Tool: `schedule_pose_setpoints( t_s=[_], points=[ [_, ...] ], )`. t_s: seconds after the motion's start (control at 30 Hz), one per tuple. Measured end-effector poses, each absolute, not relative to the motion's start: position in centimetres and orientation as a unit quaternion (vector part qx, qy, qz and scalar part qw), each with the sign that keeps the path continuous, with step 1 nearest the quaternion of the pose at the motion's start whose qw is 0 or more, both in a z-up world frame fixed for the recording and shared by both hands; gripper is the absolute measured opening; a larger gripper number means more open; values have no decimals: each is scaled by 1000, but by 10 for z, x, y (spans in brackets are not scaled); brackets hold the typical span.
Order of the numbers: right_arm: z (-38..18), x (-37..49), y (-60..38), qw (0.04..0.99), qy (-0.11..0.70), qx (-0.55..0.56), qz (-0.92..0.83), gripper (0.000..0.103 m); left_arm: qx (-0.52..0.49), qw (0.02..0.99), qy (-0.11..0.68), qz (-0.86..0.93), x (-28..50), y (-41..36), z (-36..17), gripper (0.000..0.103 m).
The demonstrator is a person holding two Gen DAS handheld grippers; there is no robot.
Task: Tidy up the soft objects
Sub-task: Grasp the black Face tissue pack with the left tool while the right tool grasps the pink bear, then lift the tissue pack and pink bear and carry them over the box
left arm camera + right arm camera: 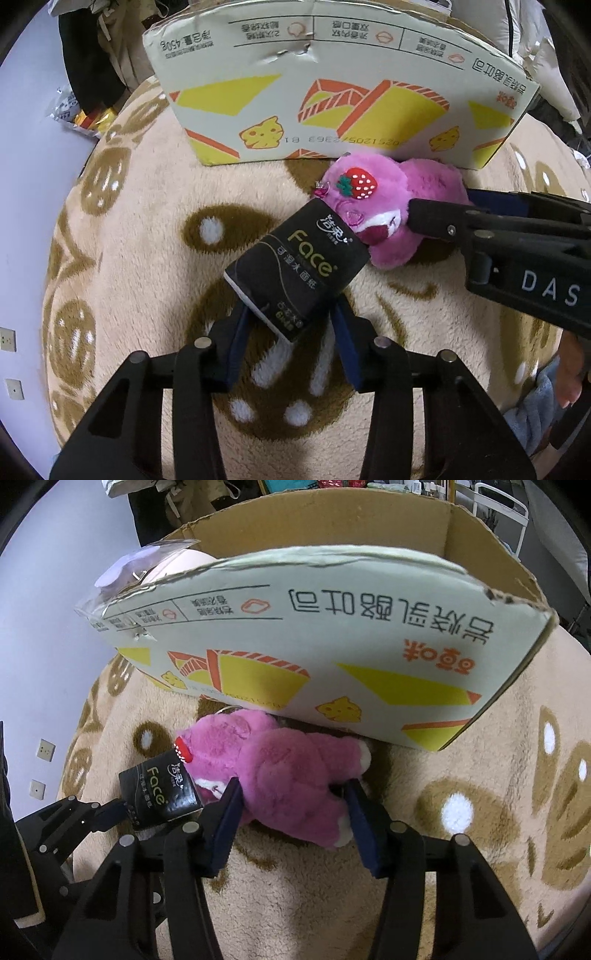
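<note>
My left gripper is shut on a black "Face" tissue pack, held above the rug; the pack also shows in the right wrist view. A pink plush bear with a strawberry on its head lies on the rug against the box. My right gripper has its fingers on both sides of the bear's body and is closed against it. The cardboard box stands just behind the bear, open at the top, and shows in the left wrist view too.
A beige and brown fluffy rug covers the surface. A clear packet and a pale round item sit in the box's left end. Foil wrappers lie at the rug's far left edge. A white wall with sockets is on the left.
</note>
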State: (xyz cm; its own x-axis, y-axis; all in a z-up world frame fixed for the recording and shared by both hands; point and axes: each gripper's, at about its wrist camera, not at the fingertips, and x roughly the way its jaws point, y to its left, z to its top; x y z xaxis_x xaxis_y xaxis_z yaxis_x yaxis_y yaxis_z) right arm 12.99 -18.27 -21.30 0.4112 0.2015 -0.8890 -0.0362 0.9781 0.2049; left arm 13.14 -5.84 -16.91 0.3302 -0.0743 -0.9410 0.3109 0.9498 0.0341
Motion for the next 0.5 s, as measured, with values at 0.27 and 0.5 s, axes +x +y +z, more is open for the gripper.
schedule_pose_setpoints(
  t_s=[0.27,0.5],
  points=[
    [-209,128,-199,834,541,85,72,59,129,820,545,-122,132,-66,-173,60],
    [-208,129,-204,832,543,86,73,60,118,829,535,-114,139,-62,-171,72]
  ],
)
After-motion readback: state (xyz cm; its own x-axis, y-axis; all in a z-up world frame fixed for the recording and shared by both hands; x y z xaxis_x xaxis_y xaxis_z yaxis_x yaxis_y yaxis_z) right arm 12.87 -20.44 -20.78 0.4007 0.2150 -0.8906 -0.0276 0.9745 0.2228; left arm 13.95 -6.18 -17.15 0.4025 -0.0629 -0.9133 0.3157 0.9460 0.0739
